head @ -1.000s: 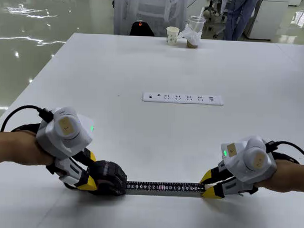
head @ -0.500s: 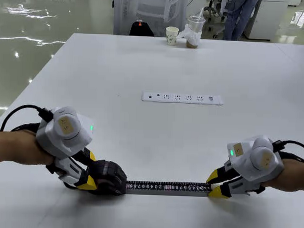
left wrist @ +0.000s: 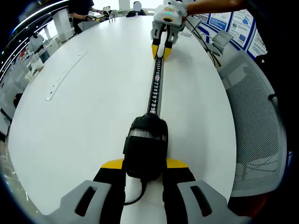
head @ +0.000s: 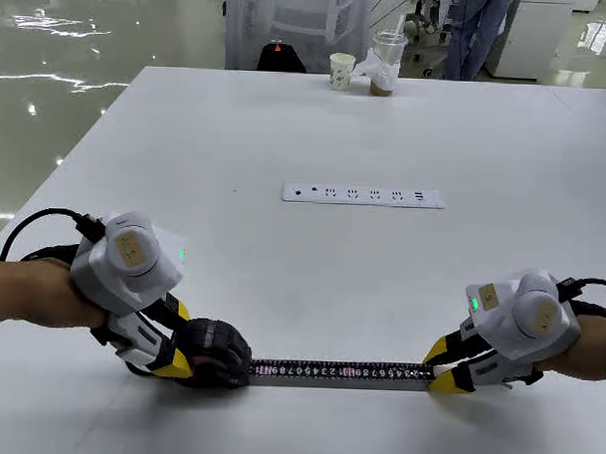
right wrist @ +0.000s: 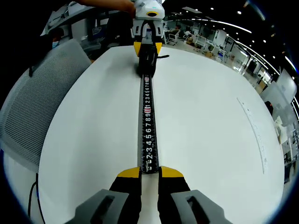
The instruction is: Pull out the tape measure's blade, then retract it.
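Two grippers work at the near edge of the tabletop (head: 336,129). The left gripper (head: 180,337) is clamped around the tape measure's black case (head: 214,351), which rests on the tabletop. The right gripper (head: 441,365) has its jaws closed on the free tip of the blade (head: 338,371). The blade lies flat, its long axis running straight from one gripper to the other. Extending it likely means drawing the right gripper away along that line; retracting means following it back toward the case. Farther off lies a white power strip (head: 364,195), then paper cups (head: 342,69).
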Tool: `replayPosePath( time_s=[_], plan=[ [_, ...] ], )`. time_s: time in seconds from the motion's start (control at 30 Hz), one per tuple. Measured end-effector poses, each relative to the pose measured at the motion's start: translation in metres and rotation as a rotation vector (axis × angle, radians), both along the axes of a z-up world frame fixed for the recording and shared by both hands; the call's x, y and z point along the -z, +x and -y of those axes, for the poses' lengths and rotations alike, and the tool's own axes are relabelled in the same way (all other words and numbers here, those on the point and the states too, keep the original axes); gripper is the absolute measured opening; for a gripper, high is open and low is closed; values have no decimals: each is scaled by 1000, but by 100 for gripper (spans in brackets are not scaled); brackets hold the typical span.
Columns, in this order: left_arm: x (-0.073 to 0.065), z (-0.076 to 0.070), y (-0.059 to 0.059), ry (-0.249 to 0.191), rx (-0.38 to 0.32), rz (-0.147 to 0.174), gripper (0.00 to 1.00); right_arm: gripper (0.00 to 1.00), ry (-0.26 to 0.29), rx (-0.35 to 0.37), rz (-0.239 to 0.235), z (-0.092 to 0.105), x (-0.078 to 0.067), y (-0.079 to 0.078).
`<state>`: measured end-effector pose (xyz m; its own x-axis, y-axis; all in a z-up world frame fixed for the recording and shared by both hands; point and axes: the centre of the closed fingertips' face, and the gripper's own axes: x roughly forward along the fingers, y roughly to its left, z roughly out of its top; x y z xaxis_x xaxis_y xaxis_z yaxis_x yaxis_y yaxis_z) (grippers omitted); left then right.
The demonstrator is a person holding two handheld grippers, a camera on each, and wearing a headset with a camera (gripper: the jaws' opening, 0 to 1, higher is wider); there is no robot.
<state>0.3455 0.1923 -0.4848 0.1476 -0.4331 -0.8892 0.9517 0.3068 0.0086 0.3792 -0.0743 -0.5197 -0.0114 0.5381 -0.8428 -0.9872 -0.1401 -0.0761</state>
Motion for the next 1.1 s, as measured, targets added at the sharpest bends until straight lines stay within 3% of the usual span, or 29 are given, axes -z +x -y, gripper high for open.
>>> replayPosePath(
  time_s=[1.1],
  plan=[
    [-1, 4, -1, 24, 1, -3, 25, 11, -38, 2, -10, 6, 1, 0]
  ],
)
